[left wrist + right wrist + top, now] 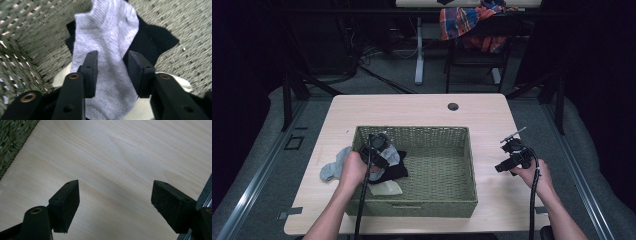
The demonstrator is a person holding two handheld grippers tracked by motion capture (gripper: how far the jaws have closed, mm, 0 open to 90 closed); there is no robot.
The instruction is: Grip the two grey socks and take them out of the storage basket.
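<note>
Tongs in the left hand, the left gripper (112, 72), sit down inside the woven basket (432, 135), near its left wall. Its two black jaws are partly open, with the grey sock (110, 37) lying between them. I cannot tell if the pads press on the sock yet.

In the left gripper view the grey sock is long and thin. Its long side runs straight away from the jaws, toward the far wall of the basket. It lies on top of a black sock (155, 37), and a cream sock (142, 110) peeks out under both, close to the jaws.

Another grey sock (333, 167) hangs over the left rim of the basket, onto the table (412, 107).

The right gripper (115, 200) is held over the bare table near the right edge, well apart from the basket. Its jaws are wide open and hold nothing.
</note>
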